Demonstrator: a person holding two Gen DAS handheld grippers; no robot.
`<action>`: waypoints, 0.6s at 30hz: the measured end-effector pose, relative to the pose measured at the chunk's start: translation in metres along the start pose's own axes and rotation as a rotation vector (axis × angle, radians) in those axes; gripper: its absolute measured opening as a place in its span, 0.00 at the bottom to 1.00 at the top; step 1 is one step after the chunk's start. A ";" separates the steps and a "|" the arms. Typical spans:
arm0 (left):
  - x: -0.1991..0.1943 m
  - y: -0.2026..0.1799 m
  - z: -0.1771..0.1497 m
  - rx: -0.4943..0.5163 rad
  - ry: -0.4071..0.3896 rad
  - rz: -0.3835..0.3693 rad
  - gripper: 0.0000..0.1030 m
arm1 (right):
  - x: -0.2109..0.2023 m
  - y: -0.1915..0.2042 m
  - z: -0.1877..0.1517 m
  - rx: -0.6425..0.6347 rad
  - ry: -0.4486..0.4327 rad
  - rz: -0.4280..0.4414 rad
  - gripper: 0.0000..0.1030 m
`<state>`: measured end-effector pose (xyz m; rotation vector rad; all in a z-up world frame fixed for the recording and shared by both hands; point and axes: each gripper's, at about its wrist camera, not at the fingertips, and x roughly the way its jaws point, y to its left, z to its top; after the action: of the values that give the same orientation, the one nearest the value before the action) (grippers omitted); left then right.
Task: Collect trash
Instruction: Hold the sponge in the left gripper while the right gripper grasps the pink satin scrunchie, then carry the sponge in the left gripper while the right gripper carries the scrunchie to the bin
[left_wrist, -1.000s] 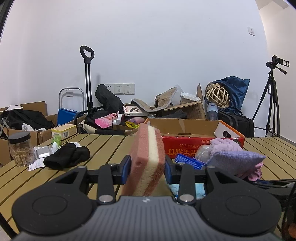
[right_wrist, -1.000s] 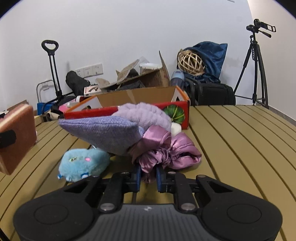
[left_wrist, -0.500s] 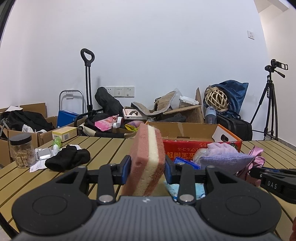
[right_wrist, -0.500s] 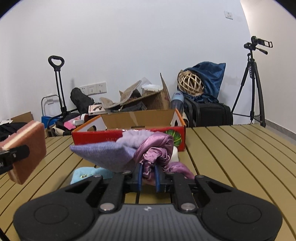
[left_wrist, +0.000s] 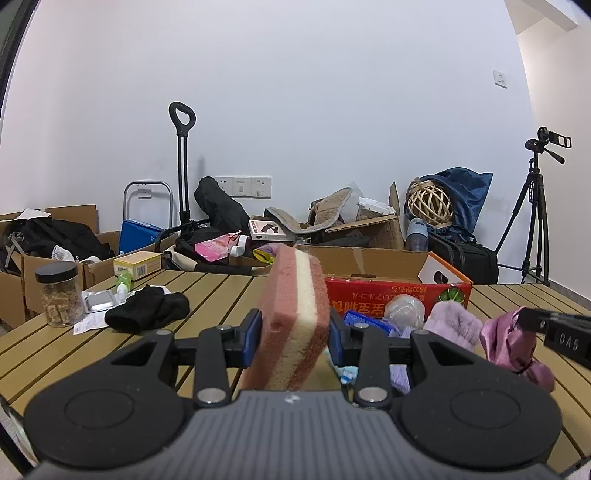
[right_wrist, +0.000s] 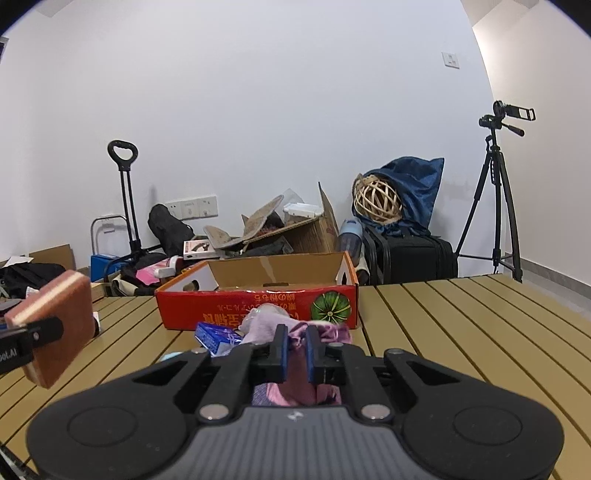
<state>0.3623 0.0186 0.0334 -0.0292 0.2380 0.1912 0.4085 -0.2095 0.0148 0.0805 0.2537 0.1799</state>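
Holding a sponge (left_wrist: 295, 317), the left tool (left_wrist: 293, 332) has both blue pads pressed on its broad pink faces; pink-cream-pink layers stand on edge, tilted toward 1 o'clock, rising out of the tool toward 12. Sponge is clear of the counter (left_wrist: 229, 295). From the right wrist view the same sponge (right_wrist: 55, 325) sits at 9 o'clock, left tool (right_wrist: 29, 338) clamped across it, well apart from the right tool.

Right tool (right_wrist: 295, 350): pads nearly together, pinching pink satin cloth (right_wrist: 295, 373), which bunches between them and spills toward 6 o'clock under the tool body. Left wrist view shows that cloth (left_wrist: 509, 343) at 3 o'clock, hanging from the right tool (left_wrist: 532, 319) above the counter.

Just past the right tool at 12 o'clock: lilac fleece (right_wrist: 262, 323), and a blue packet (right_wrist: 218, 338) toward 11. Behind them a red box (right_wrist: 258, 299), open top, standing on the counter. From the left wrist view the box (left_wrist: 399, 291) lies at 1 o'clock of the sponge, partly hidden behind it.

Left side of counter, 9 to 10 o'clock from the left tool: black cloth (left_wrist: 147, 308), foil blister pack (left_wrist: 99, 299), jar (left_wrist: 59, 293) with black lid, upright near the edge.

Floor clutter against the far wall; tripod (left_wrist: 532, 218) at 2 o'clock.
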 end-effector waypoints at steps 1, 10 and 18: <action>-0.003 0.001 -0.002 0.000 0.003 0.002 0.36 | -0.002 0.000 0.000 -0.003 -0.002 0.002 0.07; -0.022 0.009 -0.015 -0.019 0.036 0.002 0.36 | -0.014 -0.015 -0.011 0.035 0.075 0.050 0.12; -0.026 0.003 -0.017 -0.003 0.026 -0.009 0.36 | -0.014 -0.023 -0.026 0.037 0.137 0.020 0.43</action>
<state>0.3333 0.0163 0.0228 -0.0362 0.2631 0.1821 0.3922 -0.2330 -0.0090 0.1075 0.3926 0.2006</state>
